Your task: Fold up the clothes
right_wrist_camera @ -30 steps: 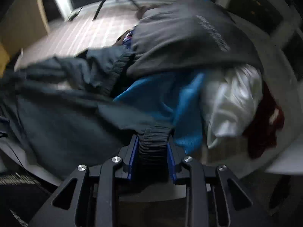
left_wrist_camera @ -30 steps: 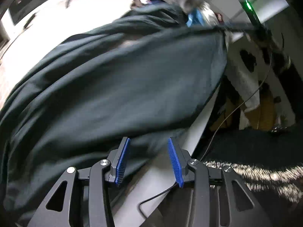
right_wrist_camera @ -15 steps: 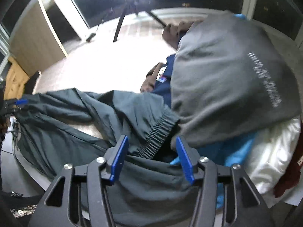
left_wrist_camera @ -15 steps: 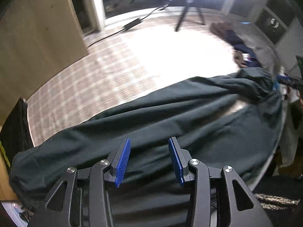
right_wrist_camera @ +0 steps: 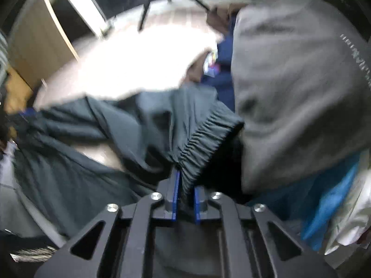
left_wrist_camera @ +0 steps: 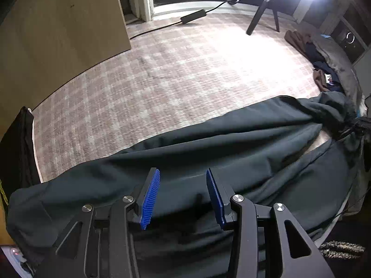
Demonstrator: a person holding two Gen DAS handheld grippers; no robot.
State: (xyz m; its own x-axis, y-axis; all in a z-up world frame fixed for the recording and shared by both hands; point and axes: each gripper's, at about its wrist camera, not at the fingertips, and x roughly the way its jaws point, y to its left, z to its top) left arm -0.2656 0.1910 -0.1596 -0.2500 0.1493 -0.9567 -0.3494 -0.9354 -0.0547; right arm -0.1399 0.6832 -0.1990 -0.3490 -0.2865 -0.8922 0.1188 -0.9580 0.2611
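Observation:
A pair of dark teal trousers (left_wrist_camera: 231, 153) lies stretched along the table's front edge. My left gripper (left_wrist_camera: 182, 197) is open and hovers over one end of them, with cloth below the blue pads and nothing between them. In the right wrist view the same trousers (right_wrist_camera: 139, 125) show their gathered elastic waistband (right_wrist_camera: 206, 136). My right gripper (right_wrist_camera: 184, 199) is shut on that waistband, which bunches up between the pads.
A pile of other clothes lies at the right: a grey sweatshirt (right_wrist_camera: 296, 88), a blue garment (right_wrist_camera: 329, 199), a white one (right_wrist_camera: 354, 210) and a navy one (right_wrist_camera: 222, 53). The checked tabletop (left_wrist_camera: 174, 76) stretches beyond the trousers. A tripod (left_wrist_camera: 264, 16) and a wooden cabinet (left_wrist_camera: 60, 27) stand behind.
My right gripper opened half a second ago and has now shut again on the waistband. My left gripper swung up from the table edge to face across the trousers, staying open.

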